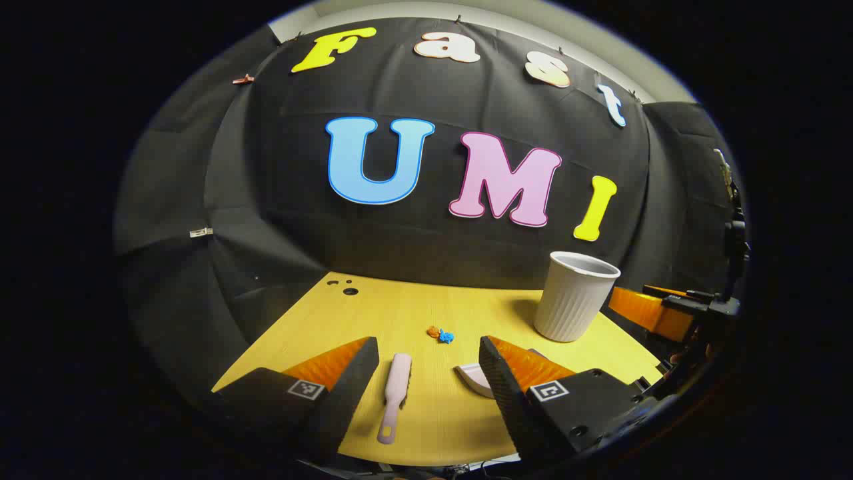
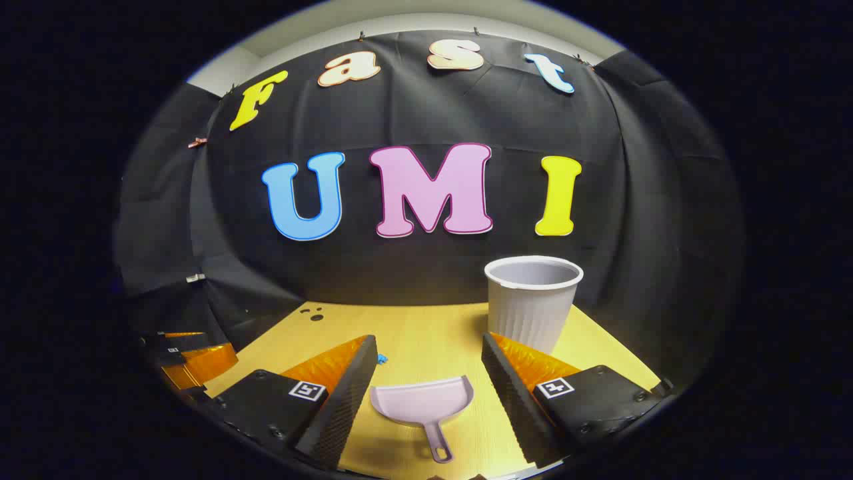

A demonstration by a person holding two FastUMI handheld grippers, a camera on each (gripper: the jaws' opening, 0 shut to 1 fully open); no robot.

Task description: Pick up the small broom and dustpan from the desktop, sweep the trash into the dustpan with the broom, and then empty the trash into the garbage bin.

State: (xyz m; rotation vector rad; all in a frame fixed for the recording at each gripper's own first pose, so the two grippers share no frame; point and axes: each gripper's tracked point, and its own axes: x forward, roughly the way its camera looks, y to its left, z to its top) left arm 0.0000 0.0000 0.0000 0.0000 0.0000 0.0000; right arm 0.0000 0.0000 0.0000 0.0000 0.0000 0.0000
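**A:** Start with the left gripper view. What have you got?

**B:** My left gripper [image 1: 428, 373] is at the bottom of the frame, its fingers spread wide and holding nothing. The small broom [image 1: 394, 398] lies flat on the desktop [image 1: 406, 303] between them, slightly left of centre, handle toward me. I judge I've lined up that way so the fingers can close across the handle. The trash [image 1: 440, 335], an orange and a blue scrap touching each other, sits just above centre-bottom, beyond the broom. The garbage bin [image 1: 573, 297] stands upright at the right, and at the far right edge is my other gripper.

**A:** And the dustpan?

**B:** Its edge peeks out beside my right-hand finger there. Better in the right gripper view: my right gripper [image 2: 430, 387] is also spread and empty, with the dustpan [image 2: 422, 404] lying low in the centre between the fingers, handle pointing at me. That suits a grab by the handle. The bin stands right of centre, just beyond the pan.

**A:** So nothing is lifted yet?

**B:** Nothing. Both tools rest on the wood.
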